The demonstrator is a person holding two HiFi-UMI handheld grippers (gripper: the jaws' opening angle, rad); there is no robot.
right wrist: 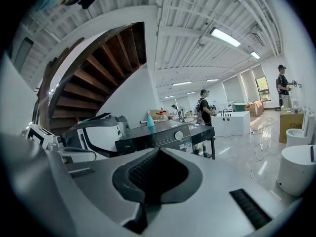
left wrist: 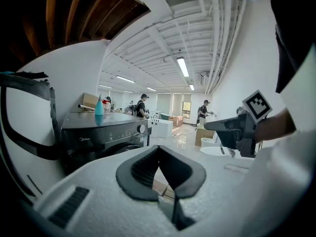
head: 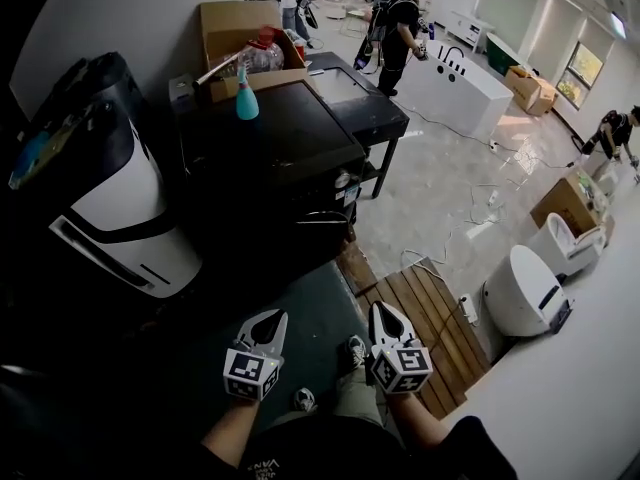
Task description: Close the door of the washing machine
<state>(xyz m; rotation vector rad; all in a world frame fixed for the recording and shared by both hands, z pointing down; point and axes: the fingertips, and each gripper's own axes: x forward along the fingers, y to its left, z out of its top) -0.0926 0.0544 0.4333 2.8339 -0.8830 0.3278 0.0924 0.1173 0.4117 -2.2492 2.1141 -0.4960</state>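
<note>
Floor zone: dark mat (head: 300,308) in front of the machines, with wooden decking (head: 430,318) just beside it on the right.

Washing machine (head: 270,143): black front-loader at the centre of the head view, backed against the white wall. Stands between a white-and-black appliance (head: 110,203) on the left and a low black table (head: 365,103) on the right.

Door (head: 300,218): round, on the side facing the mat. Appears to lie flush with the cabinet and not swung out, though black on black in shadow leaves this uncertain in all three views.

Cardboard box (head: 235,28): at the rear of the machine's top.

Left gripper (head: 268,320) and right gripper (head: 386,313): side by side low in the head view, above the mat and close to the person's legs. Both aimed toward the machine's front yet well apart from it, touching nothing. Both clenched, pads together and nothing between them, as seen in each gripper's own view.

Teal spray bottle (head: 246,96): upright on the machine's top, in front of the box.

Progress, as a judgement: closing probably complete if the door is indeed flush, with nothing left but a check of the latch. Otherwise a reach forward and a push on the door panel yet to come
</note>
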